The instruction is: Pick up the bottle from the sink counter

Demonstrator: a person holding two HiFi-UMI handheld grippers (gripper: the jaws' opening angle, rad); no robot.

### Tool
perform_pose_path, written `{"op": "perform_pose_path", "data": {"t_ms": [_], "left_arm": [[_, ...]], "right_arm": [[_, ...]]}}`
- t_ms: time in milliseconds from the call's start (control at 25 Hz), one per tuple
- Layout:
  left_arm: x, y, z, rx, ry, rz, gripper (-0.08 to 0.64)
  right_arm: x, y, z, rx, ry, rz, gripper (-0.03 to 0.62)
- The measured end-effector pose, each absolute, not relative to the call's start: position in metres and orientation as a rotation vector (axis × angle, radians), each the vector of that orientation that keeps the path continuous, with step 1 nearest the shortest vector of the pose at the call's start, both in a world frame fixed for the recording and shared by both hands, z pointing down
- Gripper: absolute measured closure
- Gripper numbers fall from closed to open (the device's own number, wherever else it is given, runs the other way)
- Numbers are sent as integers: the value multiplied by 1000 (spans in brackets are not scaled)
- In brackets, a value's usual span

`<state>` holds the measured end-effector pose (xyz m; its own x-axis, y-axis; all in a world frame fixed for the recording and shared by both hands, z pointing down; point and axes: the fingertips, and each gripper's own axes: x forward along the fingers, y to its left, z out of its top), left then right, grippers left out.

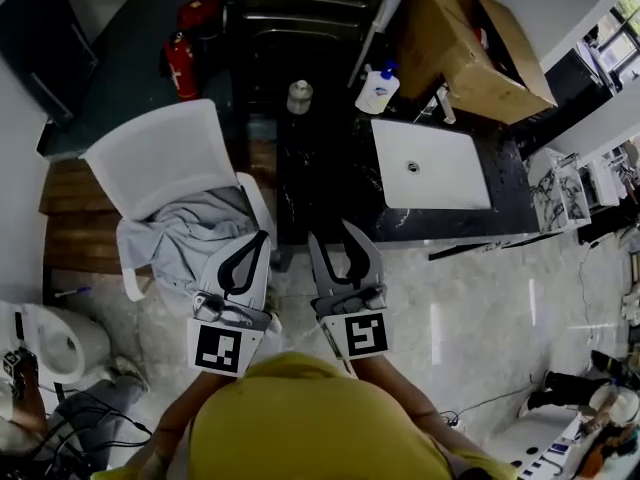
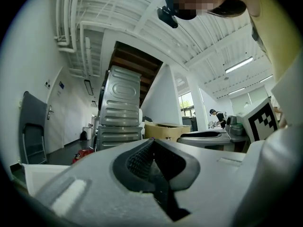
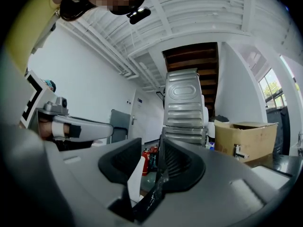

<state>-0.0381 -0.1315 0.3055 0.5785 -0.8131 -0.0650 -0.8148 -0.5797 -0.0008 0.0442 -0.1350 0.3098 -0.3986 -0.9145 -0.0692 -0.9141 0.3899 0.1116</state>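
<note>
Bottle stands on the dark table by the sink, well apart from both grippers. Right gripper jaws are partly apart and empty; left gripper jaws are together. That narrow gap could topple the bottle.

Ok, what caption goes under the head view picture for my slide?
Left gripper shut, right gripper open, both empty, before the counter with bottle and sink.
</note>
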Motion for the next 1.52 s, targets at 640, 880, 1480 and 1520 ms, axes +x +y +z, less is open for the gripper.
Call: {"op": "perform_pose_path", "data": {"t_ms": [640, 880, 1480, 1520], "left_arm": [[-25, -245, 332, -2899, 1191, 42, 563], [-24, -276, 337, -2940, 1261, 81, 563], [11, -366, 359, -2856, 1379, -42, 562], [12, -373, 362, -2854, 1390, -57, 561]], "right_arm": [[35, -250, 332, 1755, -2498, -210, 446], [37, -281, 341, 1726, -2504, -194, 445], [73, -394, 388, 1582, -2579, -117, 402], [74, -403, 392, 1570, -2580, -109, 399]]}}
